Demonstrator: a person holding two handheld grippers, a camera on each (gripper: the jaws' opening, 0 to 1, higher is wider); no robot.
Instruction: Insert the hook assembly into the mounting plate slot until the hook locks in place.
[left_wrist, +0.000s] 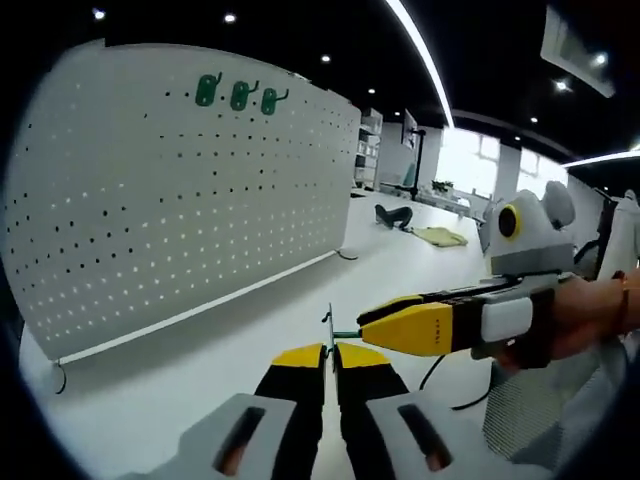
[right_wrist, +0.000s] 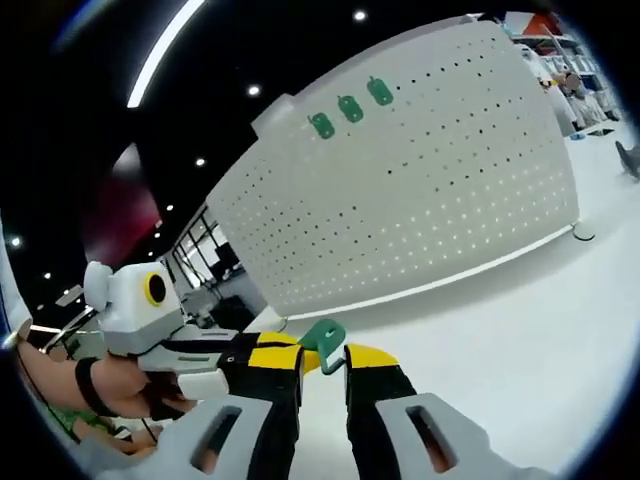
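Observation:
A white pegboard (left_wrist: 180, 210) (right_wrist: 420, 190) stands upright on the white table, with three green hooks (left_wrist: 240, 95) (right_wrist: 350, 108) mounted near its top. The hook assembly is a green plastic piece (right_wrist: 322, 338) with a thin metal wire (left_wrist: 330, 325), held in the air in front of the board and well short of it. My left gripper (left_wrist: 330, 352) is shut on the wire. My right gripper (right_wrist: 323, 358) is shut on the green piece. It enters the left gripper view from the right (left_wrist: 365, 325). The left gripper (right_wrist: 240, 358) enters the right gripper view from the left.
The white table (left_wrist: 200, 370) (right_wrist: 520, 340) stretches in front of the board. A dark object (left_wrist: 392, 215) and a yellowish cloth (left_wrist: 440, 237) lie farther back. A black cable (left_wrist: 440, 375) runs under the right gripper. A hand (left_wrist: 590, 310) (right_wrist: 110, 385) holds each tool.

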